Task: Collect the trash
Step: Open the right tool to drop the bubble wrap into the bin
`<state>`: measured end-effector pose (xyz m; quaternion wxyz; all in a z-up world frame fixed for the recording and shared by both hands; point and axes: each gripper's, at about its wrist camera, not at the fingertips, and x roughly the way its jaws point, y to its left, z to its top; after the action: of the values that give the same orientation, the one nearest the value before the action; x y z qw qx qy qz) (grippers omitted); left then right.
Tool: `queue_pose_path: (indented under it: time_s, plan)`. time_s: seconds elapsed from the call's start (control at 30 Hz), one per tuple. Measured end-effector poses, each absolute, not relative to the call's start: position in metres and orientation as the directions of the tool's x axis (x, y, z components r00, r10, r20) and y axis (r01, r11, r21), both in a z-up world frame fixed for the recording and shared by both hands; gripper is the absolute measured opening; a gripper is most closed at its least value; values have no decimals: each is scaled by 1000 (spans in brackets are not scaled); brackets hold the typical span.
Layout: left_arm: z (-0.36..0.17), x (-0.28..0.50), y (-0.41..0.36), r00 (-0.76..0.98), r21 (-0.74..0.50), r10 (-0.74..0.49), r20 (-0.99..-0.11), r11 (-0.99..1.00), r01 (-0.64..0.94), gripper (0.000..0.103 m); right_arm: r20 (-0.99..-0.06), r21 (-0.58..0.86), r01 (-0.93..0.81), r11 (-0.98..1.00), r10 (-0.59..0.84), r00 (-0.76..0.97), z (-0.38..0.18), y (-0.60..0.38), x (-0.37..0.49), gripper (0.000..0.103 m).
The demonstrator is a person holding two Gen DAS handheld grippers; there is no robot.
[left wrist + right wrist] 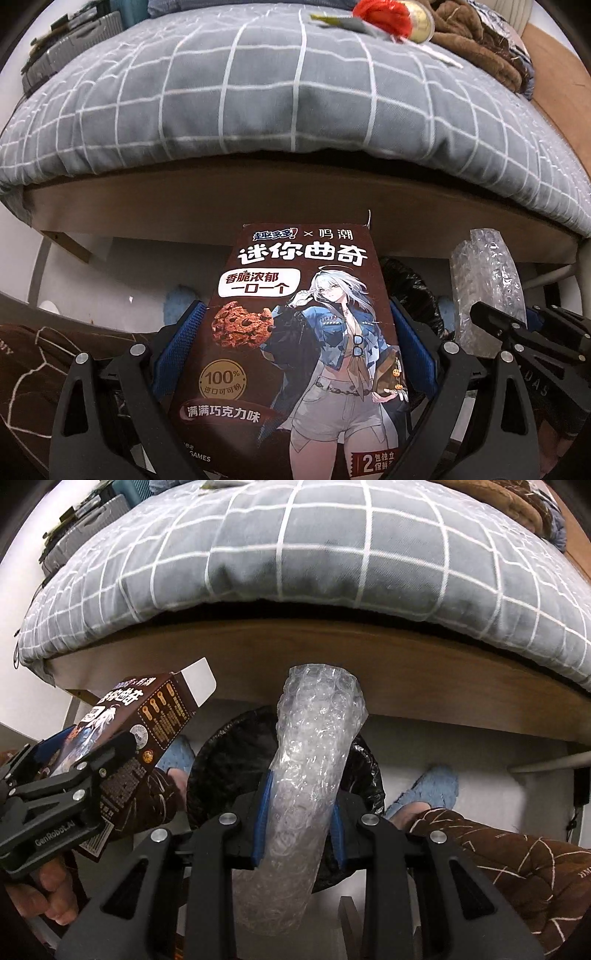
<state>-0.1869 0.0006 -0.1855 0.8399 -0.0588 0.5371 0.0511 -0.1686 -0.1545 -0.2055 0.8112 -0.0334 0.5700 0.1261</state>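
My left gripper [295, 317] is shut on a brown cookie box [295, 350] with a cartoon figure on its front; the blue pads press both its sides. From the right wrist view the same box [147, 720] and left gripper [74, 760] show at the left, the box's top flap open. My right gripper [301, 797] is shut on a roll of clear bubble wrap [314, 753] that sticks up between the blue pads. Directly below the roll stands a bin lined with a black bag [229, 753]. In the left wrist view the bubble wrap [487, 288] and black bag [417, 291] lie to the right.
A bed with a grey checked cover [277, 92] and wooden frame [369, 672] overhangs ahead. Red trash, a gold lid [421, 18] and a brown blanket [491, 44] lie on the bed. Blue slippers [428, 786] and brown patterned trouser legs [517, 867] flank the bin on the white floor.
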Motion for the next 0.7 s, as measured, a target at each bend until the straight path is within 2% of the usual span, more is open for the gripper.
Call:
queue_pose_path:
  time_s: [0.4, 0.47, 0.53, 0.6, 0.7]
  plan:
    - [-192, -182, -3, 393, -29, 42, -918, 985, -172, 92, -937, 102, -270, 958, 183, 298, -218, -144, -165, 33]
    - [-192, -183, -6, 393, -28, 41, -919, 985, -168, 92, -936, 111, -265, 958, 190, 296, -217, -148, -164, 38]
    - [-192, -182, -8, 391, -28, 39, -920, 986, -165, 92, -935, 102, -260, 960, 182, 304, -217, -150, -164, 53]
    - [-194, -181, -9, 386, -33, 33, -922, 986, -161, 93, -932, 93, -257, 962, 174, 317, -216, -152, -164, 62]
    - [-199, -177, -14, 377, -36, 24, -926, 988, -151, 93, -929, 91, -250, 964, 172, 327, -215, -157, -164, 72]
